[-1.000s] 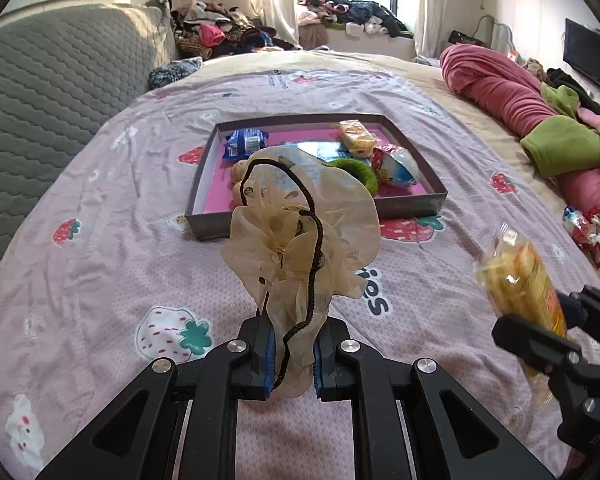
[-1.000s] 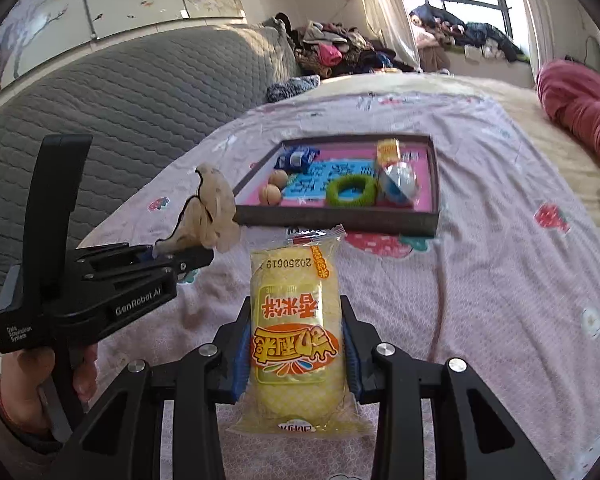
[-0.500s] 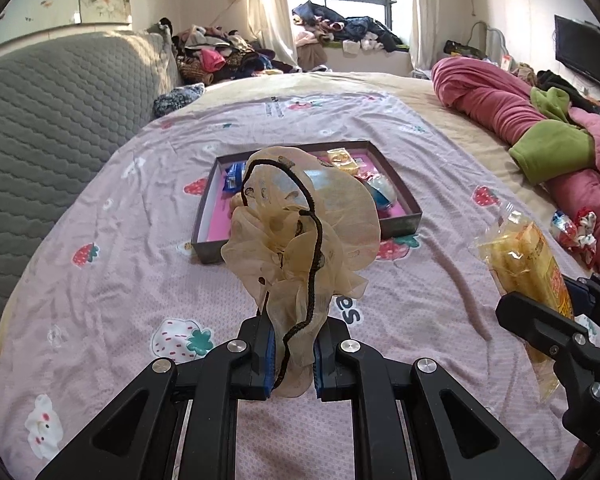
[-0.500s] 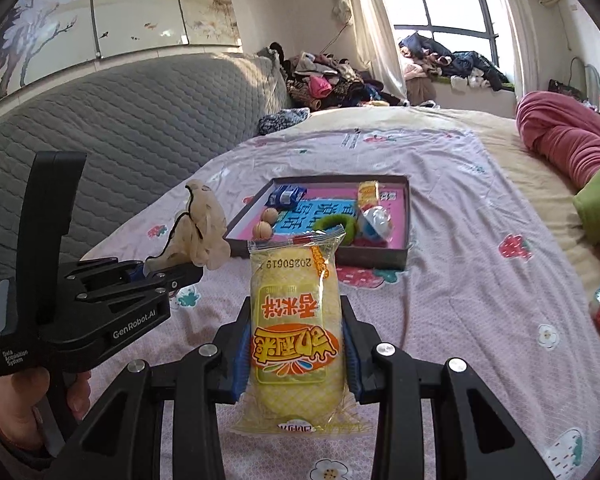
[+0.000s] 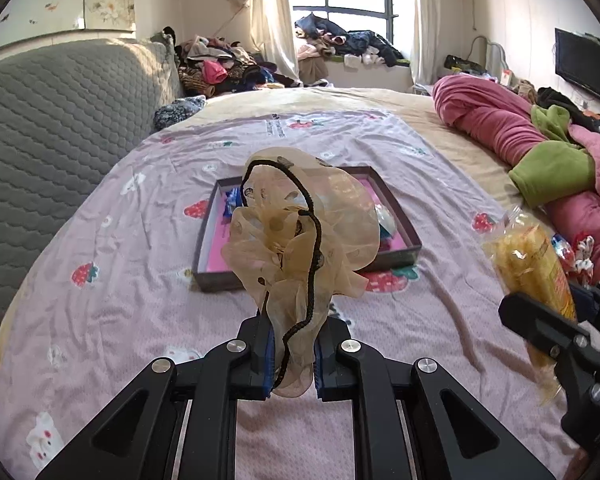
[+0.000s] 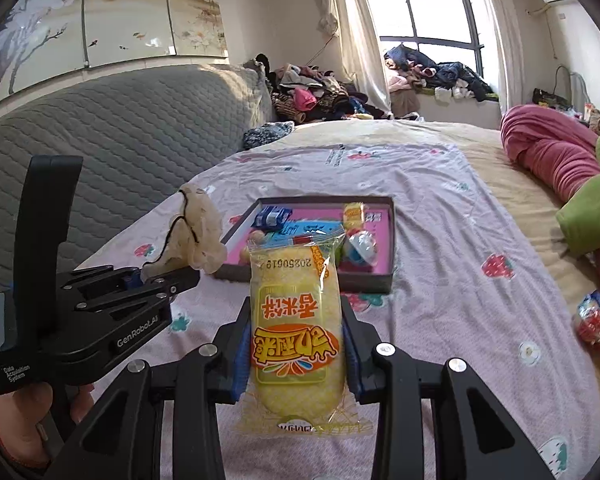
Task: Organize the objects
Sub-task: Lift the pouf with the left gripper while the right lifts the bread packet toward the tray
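Note:
My left gripper [image 5: 294, 350] is shut on a beige sheer scrunchie with a black cord [image 5: 300, 240], held upright above the bed. It also shows in the right wrist view [image 6: 198, 232], at the left. My right gripper [image 6: 296, 344] is shut on a yellow snack packet [image 6: 296, 320], seen from the side in the left wrist view [image 5: 528, 264]. A shallow dark box with a pink floor [image 6: 388, 240] lies on the bed ahead of both grippers, holding several small snacks and toys. The scrunchie hides much of the box [image 5: 404, 232] in the left wrist view.
The bed has a lilac strawberry-print sheet [image 5: 120, 280]. A grey quilted headboard [image 5: 40, 140] runs along the left. Pink and green bedding [image 5: 540, 152] is piled at the right, with loose wrapped snacks [image 6: 596, 316] beside it. Clothes heap by the window [image 6: 432, 72].
Both grippers have pulled back and risen with their loads; the box now looks smaller and farther away. Both grips are unchanged.

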`<state>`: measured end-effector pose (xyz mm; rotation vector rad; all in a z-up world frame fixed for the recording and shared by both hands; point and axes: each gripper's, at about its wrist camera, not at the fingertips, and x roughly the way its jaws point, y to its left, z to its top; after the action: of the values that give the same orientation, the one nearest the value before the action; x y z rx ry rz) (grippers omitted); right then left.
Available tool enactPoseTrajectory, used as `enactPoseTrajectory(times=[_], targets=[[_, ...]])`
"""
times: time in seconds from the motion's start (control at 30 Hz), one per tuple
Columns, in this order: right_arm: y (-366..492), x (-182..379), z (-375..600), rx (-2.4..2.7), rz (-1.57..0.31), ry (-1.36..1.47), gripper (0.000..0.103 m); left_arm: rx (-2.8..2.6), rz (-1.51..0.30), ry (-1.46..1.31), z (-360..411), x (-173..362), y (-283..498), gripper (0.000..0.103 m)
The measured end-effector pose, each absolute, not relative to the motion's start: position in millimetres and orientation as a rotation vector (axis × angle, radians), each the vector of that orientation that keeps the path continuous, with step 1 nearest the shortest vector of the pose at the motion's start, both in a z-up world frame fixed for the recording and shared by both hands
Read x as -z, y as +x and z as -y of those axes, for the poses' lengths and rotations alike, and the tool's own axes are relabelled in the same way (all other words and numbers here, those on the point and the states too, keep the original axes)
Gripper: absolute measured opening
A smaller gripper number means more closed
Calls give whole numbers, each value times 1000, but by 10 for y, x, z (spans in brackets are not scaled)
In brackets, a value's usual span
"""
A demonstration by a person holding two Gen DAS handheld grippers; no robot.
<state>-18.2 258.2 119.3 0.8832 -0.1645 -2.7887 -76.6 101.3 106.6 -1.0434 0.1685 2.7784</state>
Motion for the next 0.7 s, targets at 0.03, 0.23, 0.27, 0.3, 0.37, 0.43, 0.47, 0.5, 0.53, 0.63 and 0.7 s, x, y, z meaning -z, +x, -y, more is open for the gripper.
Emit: enactPoseTrajectory(times=[0.03,0.23,0.27,0.3,0.37,0.43,0.47,0.5,0.53,0.63,0.7], targets=[[-232,-1232,-2583,2790,167,878,38,-2779,-170,-1040,-1005,-1089,-799,14],[-560,-1477,-2543,2816,143,850,38,-2792,-154,-1010,-928,-1293,-1072,14],[-611,-1515,-2518,2819,136,842,38,-2790,-143,-1002,-912,-1339,-1126,14],[-657,-1549,-2497,2819,127,836,38,-2785,-129,-994,-897,-1377,-1170,14],[-766,-1631,-2445,2825,104,814,38,-2786,-121,-983,-875,-1454,-1277,14],[-886,-1690,-2381,2825,91,805,38,-2796,-120,-968,-852,-1532,-1393,14],[-940,-1710,-2364,2825,92,800,38,-2796,-116,-966,-841,-1559,-1447,14],[-998,-1727,-2346,2823,93,798,38,-2801,-106,-959,-822,-1595,-1516,15],[-1084,-1755,-2318,2822,95,793,38,-2803,-104,-956,-804,-1620,-1573,15],[-1291,-1810,-2285,2827,97,774,38,-2804,-88,-942,-753,-1690,-1773,15],[-1408,-1861,-2271,2834,85,758,38,-2809,-101,-924,-732,-1731,-1924,15]])
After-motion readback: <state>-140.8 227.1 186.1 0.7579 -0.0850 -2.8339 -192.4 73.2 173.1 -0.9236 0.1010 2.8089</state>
